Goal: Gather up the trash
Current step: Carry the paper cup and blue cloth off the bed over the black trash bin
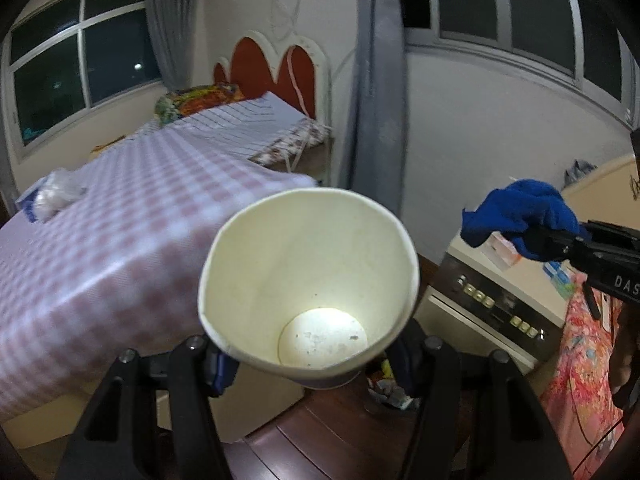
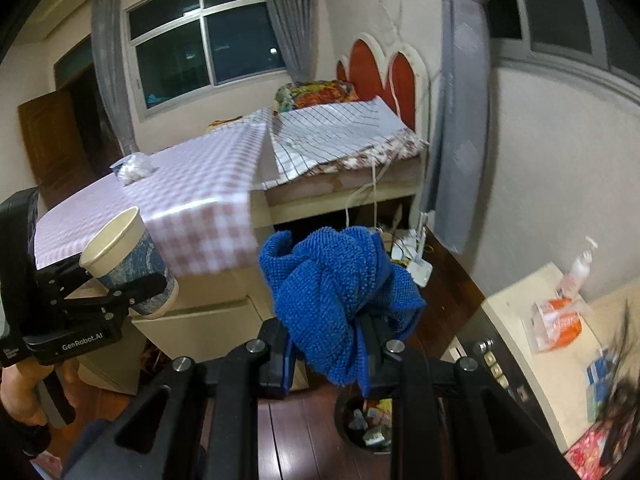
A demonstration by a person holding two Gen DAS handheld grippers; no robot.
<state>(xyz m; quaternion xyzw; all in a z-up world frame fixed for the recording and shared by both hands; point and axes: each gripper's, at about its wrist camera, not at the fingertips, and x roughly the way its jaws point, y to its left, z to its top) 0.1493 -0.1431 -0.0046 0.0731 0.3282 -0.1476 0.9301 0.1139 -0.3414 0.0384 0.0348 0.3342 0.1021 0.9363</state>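
Currently, the left gripper (image 1: pixel 316 354) clamps a paper cup (image 1: pixel 308 284), mouth tilted up; the right gripper (image 2: pixel 332 344) pinches a blue cloth (image 2: pixel 336 300). Both hover above the trash bin (image 2: pixel 368 428) at 6 o'clock, presumably for dropping.

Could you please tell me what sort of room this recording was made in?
Most likely a bedroom in a home: a bed under a checked cover with a red headboard, curtained windows, and a wooden floor.
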